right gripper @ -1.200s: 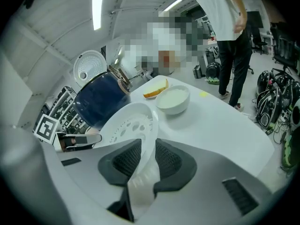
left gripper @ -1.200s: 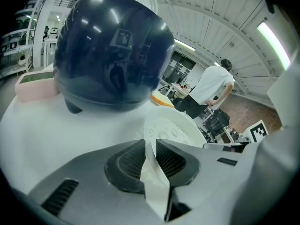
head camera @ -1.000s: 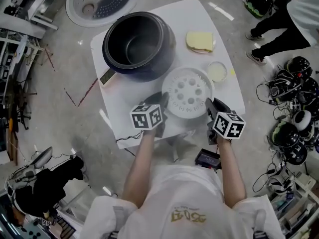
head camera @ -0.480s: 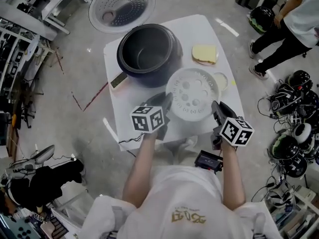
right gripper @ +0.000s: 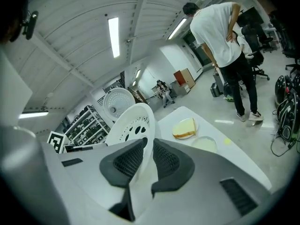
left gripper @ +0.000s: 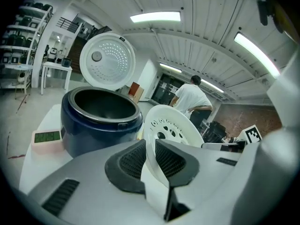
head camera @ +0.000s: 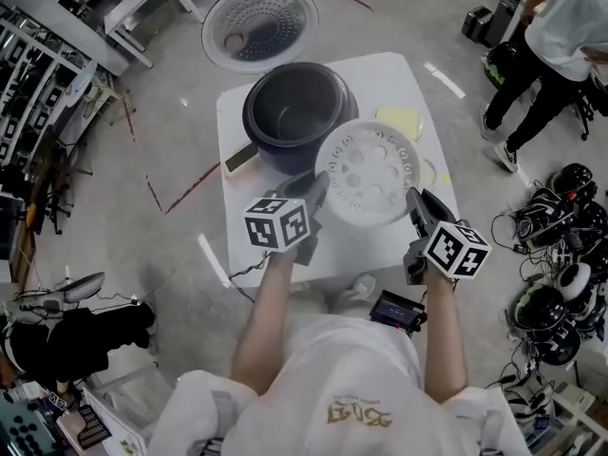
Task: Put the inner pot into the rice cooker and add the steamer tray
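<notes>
White table [head camera: 385, 76], grey concrete floor [head camera: 142, 207]

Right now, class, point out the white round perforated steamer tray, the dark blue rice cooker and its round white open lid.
steamer tray [head camera: 369, 174]: head view, its perforated floor.
rice cooker [left gripper: 93, 135]: left gripper view, blue outer wall.
lid [head camera: 266, 22]: head view, its dotted inner face.

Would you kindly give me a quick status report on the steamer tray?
Shut on the steamer tray rim: left gripper and right gripper; right jaws just closing further. Tray tilted above table, beside open rice cooker. Nothing seen blocking its mouth.
</notes>
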A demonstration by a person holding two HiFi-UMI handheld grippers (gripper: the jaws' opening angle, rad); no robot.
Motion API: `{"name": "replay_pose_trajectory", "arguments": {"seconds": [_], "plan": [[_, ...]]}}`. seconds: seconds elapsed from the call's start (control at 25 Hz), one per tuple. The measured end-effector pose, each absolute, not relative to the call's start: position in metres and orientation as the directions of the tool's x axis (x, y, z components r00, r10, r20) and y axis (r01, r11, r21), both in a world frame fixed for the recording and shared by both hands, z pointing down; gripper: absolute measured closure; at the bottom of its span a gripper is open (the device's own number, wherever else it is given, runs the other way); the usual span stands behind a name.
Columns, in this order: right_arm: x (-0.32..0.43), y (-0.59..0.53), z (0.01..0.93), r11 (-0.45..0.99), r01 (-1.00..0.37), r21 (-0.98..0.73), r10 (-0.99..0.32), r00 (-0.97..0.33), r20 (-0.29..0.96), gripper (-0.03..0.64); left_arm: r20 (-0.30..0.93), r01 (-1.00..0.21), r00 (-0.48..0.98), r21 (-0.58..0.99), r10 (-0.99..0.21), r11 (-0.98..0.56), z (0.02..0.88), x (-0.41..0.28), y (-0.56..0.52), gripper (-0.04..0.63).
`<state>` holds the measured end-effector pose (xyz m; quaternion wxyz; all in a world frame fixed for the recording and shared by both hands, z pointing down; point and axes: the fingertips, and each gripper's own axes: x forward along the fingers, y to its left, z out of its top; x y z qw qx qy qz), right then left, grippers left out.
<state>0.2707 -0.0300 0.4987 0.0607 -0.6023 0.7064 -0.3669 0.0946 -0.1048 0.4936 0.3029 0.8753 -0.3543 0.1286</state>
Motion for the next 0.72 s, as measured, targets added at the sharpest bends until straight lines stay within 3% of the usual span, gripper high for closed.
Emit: {"name": "replay_pose_trajectory", "arguments": {"seconds": [0.72], "plan": [[0.193, -0.131, 0.437, 0.189, -0.805, -0.563, -0.875, -0.398, 0.275, 0.543, 0.32, -0.751, 0.642, 0.446, -0.697, -0.487, 0.432, 0.006, -0.175, 0.523]]}}
